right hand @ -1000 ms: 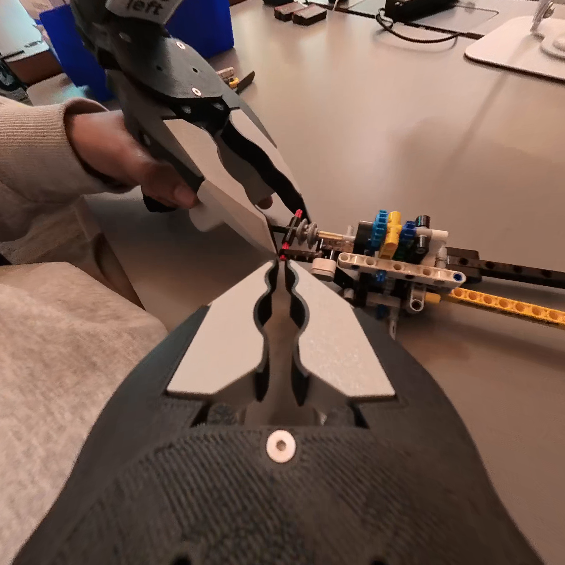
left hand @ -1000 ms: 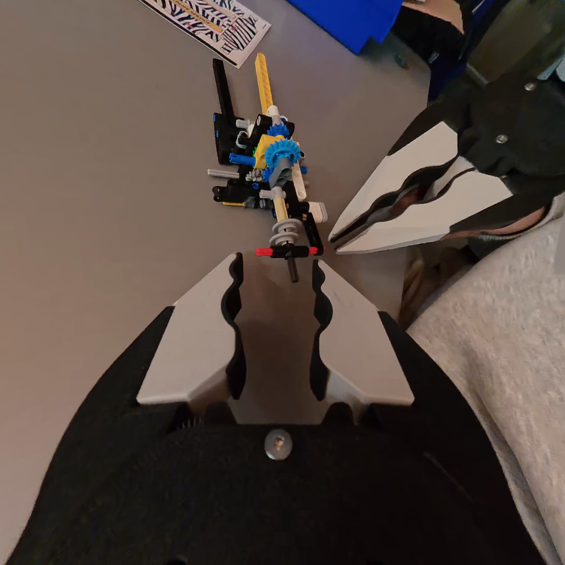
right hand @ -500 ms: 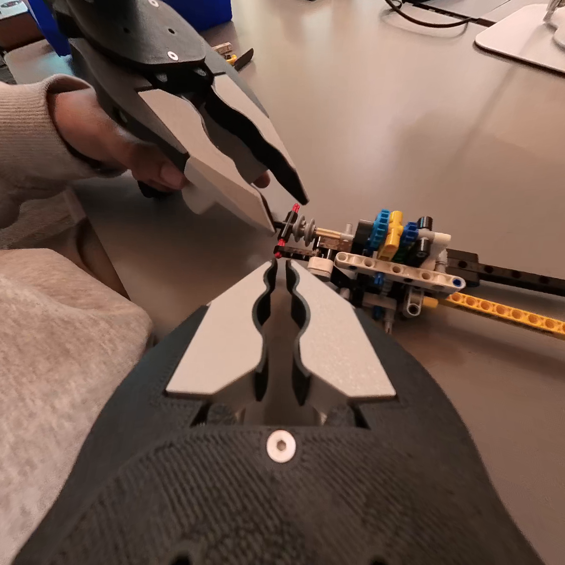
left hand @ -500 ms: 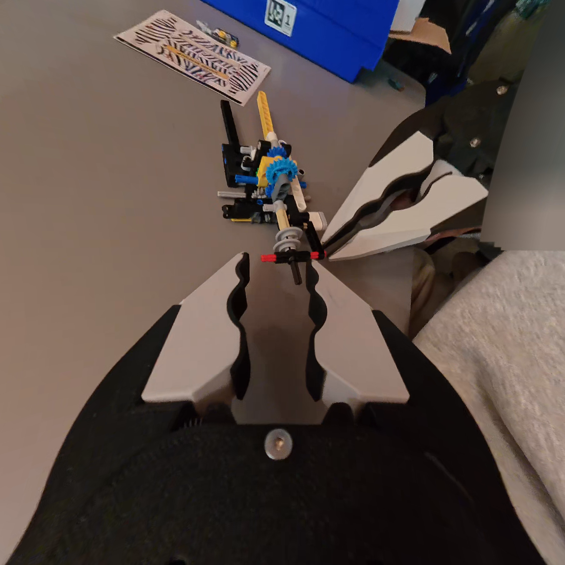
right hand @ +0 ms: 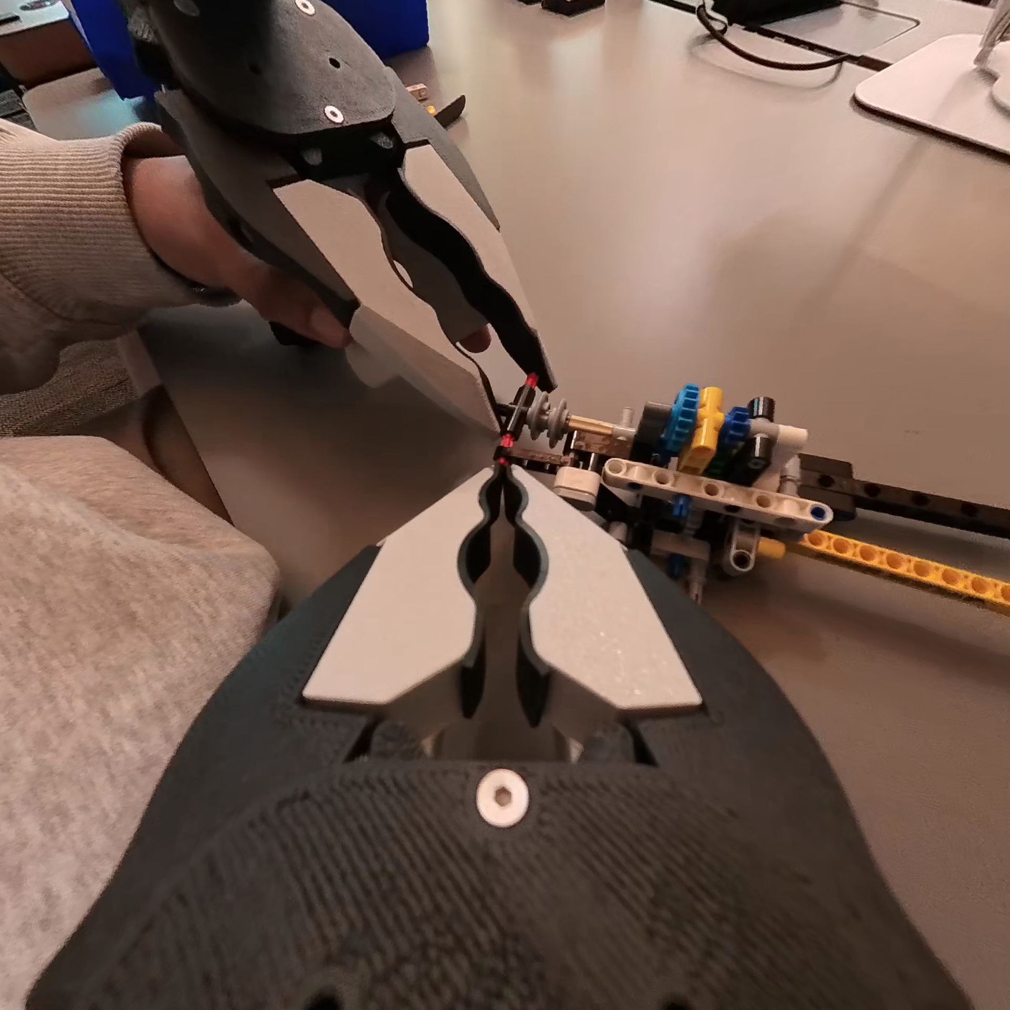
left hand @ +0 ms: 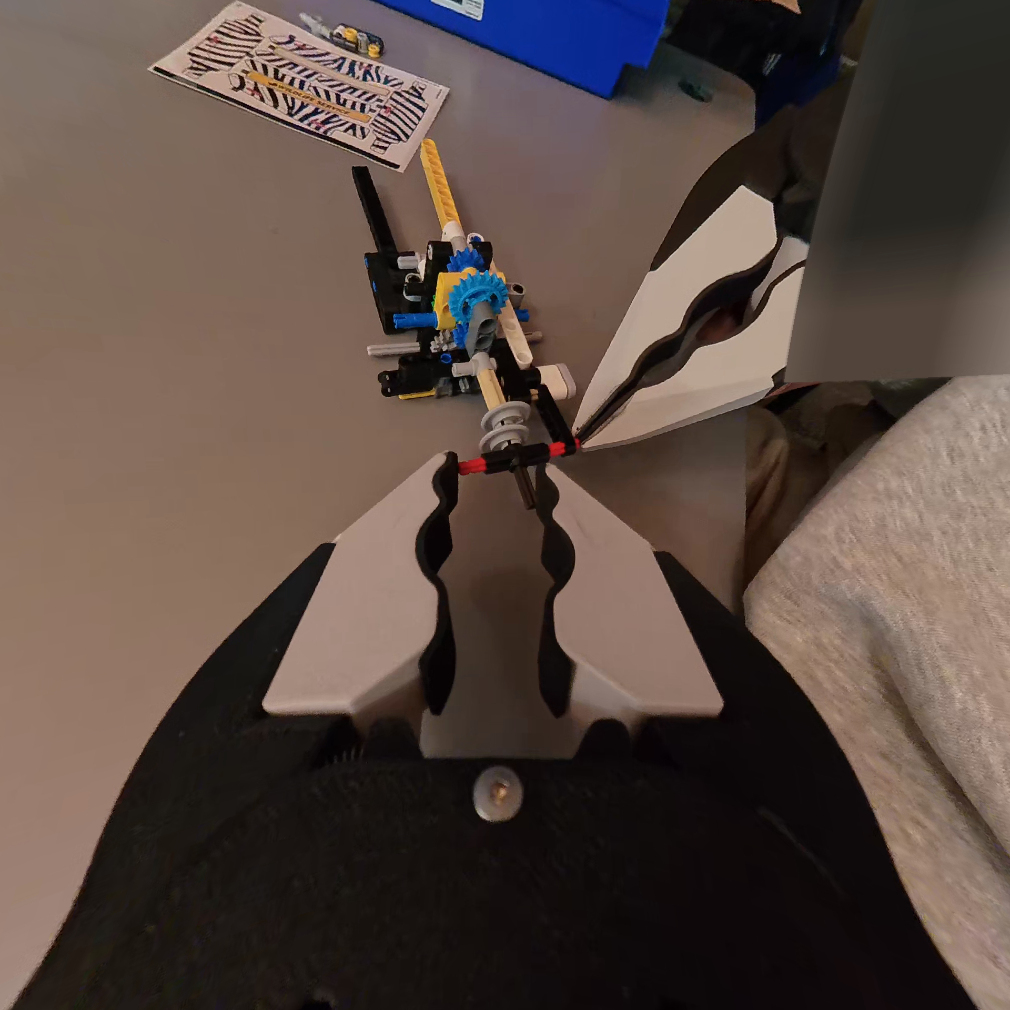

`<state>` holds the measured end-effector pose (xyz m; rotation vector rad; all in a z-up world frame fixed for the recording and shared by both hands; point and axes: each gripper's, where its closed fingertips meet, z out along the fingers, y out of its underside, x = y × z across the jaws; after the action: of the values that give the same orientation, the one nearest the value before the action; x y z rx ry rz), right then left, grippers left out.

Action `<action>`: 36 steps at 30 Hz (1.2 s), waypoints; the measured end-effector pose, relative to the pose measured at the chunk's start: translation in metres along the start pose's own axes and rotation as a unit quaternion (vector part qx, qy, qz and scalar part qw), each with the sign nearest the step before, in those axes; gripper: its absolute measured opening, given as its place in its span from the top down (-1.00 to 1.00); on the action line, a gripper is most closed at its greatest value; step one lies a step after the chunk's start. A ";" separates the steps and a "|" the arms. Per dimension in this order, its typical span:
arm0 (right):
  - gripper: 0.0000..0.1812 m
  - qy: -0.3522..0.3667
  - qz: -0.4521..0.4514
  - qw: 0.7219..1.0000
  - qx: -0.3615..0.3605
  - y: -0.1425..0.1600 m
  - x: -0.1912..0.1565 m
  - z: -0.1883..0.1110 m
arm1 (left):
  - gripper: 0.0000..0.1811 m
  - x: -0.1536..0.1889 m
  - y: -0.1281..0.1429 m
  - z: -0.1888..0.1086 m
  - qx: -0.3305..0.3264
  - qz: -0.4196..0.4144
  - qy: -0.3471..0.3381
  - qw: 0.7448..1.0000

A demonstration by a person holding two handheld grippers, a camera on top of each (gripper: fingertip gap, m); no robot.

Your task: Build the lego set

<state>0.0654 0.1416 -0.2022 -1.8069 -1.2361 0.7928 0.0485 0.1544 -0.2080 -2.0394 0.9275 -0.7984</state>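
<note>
The lego build [left hand: 453, 317] lies on the grey table [left hand: 164, 328], with blue gears, a yellow beam, a black beam and a grey worm gear. It also shows in the right wrist view [right hand: 705, 437]. At its near end is a black cross piece with red axle ends [left hand: 514, 459]. My left gripper [left hand: 497, 470] is open, one finger on each side of the cross piece, with the left fingertip at one red end. My right gripper [right hand: 501, 471] is shut, its tips pinched on the other red end [right hand: 503, 462]. It enters the left wrist view from the right [left hand: 683, 350].
A zebra-striped sticker sheet [left hand: 306, 82], a few small loose parts [left hand: 350, 38] and a blue bin [left hand: 546, 33] lie beyond the build. A white pad [right hand: 940, 93] and a cable [right hand: 765, 49] are at the far right. A grey-clad arm [left hand: 874, 601] fills the near right. Less than 4 cm separates the two grippers' tips.
My left gripper has moved forward to the cross piece and its jaws have narrowed. My right gripper has stayed shut at the red end.
</note>
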 end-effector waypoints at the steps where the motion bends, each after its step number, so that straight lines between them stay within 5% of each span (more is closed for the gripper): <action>1: 1.00 0.000 0.000 1.000 0.000 0.000 0.000 0.000 | 0.71 0.000 0.000 0.000 0.000 0.001 0.000 1.000; 36: 0.94 0.008 -0.006 1.000 0.006 0.002 0.005 -0.008 | 0.73 0.003 -0.004 0.005 0.011 -0.027 -0.024 0.999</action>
<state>0.0745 0.1435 -0.2004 -1.7918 -1.2286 0.7746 0.0552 0.1551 -0.2069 -2.0629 0.8366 -0.7823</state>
